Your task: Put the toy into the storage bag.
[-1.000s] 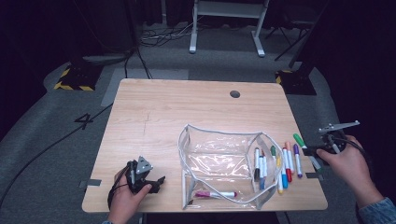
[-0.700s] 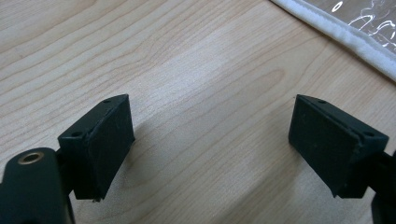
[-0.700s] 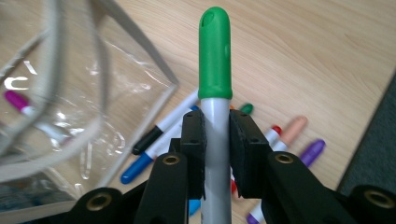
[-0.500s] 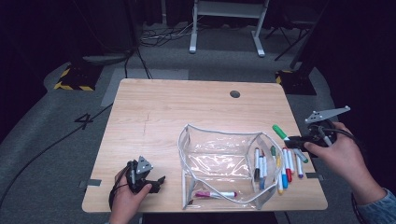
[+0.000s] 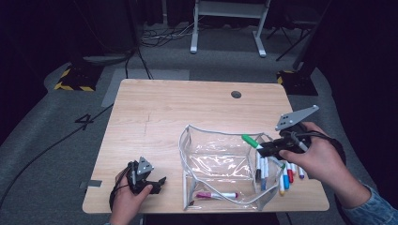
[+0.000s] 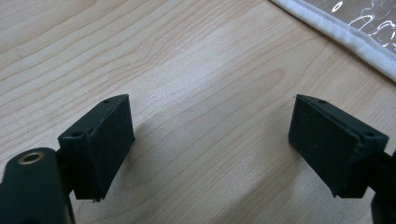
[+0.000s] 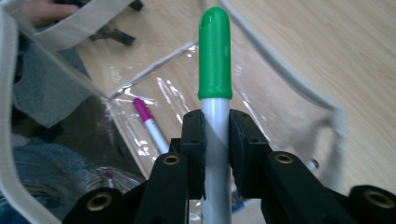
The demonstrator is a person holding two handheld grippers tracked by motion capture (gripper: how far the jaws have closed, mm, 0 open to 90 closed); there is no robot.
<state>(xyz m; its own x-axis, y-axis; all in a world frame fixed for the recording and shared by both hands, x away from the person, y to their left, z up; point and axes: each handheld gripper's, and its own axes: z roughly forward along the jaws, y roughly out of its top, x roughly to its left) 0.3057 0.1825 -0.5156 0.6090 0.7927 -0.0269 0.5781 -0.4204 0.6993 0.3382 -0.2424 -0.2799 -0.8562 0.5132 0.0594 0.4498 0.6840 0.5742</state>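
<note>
- High view: compared with a second ago, the right tongs [image 5: 268, 148] are seen lifted off the row of coloured markers [image 5: 284, 174] at the right edge of the pale wooden worktop [image 5: 187, 108] and carried to the right rim of the clear plastic pouch with white piping [image 5: 220, 164]. The green-capped white marker [image 5: 251, 140] is pinched in them, cap pointing over the pouch mouth. This is judged as a marker picked and about to be dropped in beside the pink-capped marker [image 5: 217, 194] already lying inside.
- Left gripper view: the left tongs [image 6: 210, 144] are spread wide over bare wood, nothing between them; the pouch's piped edge [image 6: 336, 32] is seen nearby.
- Right gripper view: the green cap [image 7: 215, 51] is glossy and rounded, the white barrel [image 7: 215, 135] clamped just below it; the pouch film lies beneath.
</note>
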